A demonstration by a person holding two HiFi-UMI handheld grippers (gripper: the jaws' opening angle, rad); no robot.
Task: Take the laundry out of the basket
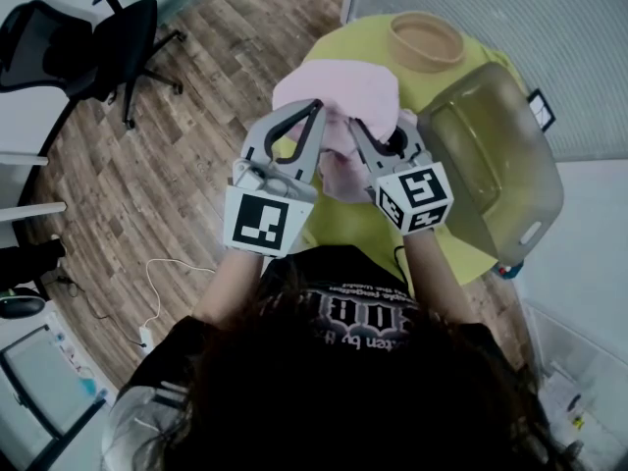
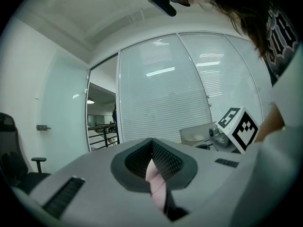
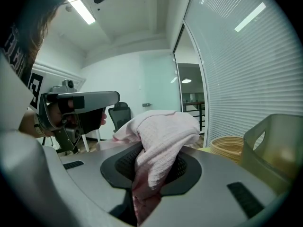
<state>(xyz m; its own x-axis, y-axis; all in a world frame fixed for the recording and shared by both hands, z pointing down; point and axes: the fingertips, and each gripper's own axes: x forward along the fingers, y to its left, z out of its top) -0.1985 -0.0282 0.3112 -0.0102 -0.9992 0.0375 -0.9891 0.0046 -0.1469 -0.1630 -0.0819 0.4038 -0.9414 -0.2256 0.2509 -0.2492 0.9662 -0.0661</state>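
Pinching one pink waffle-weave cloth (image 1: 339, 91) between them, both grippers are holding it above the round yellow-green counter (image 1: 343, 226), outside the basket. The left gripper (image 1: 310, 116) is pressing its fingers together on a thin fold at the cloth's edge. The right gripper (image 1: 361, 135) is clamping a thicker bunch, and the bulk of the fabric is draping over its fingers.

Handling judgement: the cloth is looking light, soft and limp, so it is likely to sag and fold wherever it is unsupported. The textured weave should resist slipping. Taking hold at an edge or corner, one per gripper, is advisable for spreading it.

The translucent olive-tinted plastic laundry basket (image 1: 500, 155) is standing on the counter just right of the cloth, showing no laundry through its walls. The round tan woven bowl (image 1: 425, 42) beyond is appearing empty.
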